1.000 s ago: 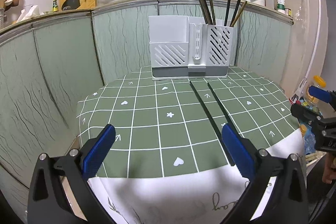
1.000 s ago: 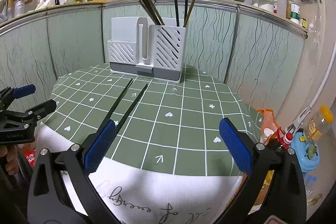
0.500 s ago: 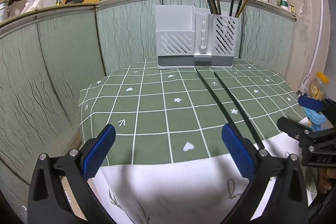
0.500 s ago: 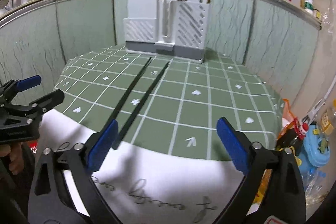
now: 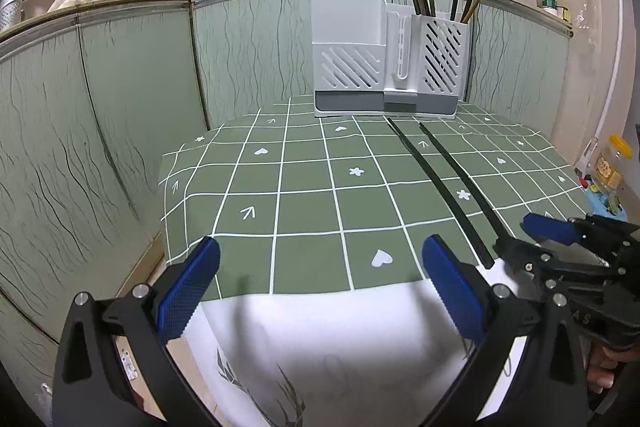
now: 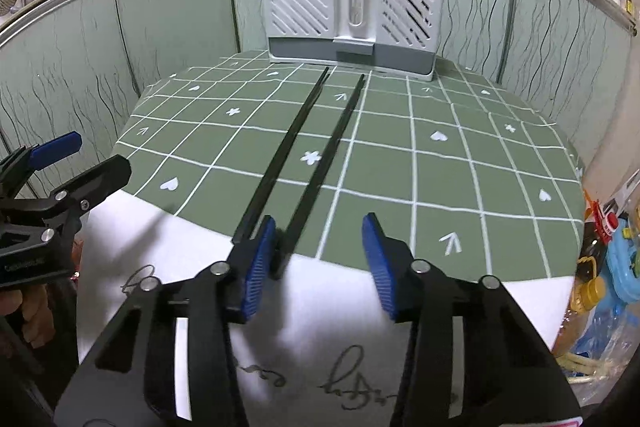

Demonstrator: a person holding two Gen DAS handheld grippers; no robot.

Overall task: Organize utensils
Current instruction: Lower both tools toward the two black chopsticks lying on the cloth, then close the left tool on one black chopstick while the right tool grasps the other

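Two black chopsticks [image 6: 316, 151] lie side by side on the green checked tablecloth [image 6: 440, 171], their far tips just short of the white utensil holder [image 6: 352, 3] by the wall (more chopsticks stand upright in its right-hand compartment). The right gripper [image 6: 318, 263] is at their near ends with its jaws apart, the right-hand chopstick's end between the blue pads [image 6: 258, 263], nothing clamped. The left gripper [image 5: 320, 291] hangs wide open over the near table edge, well left of the chopsticks.
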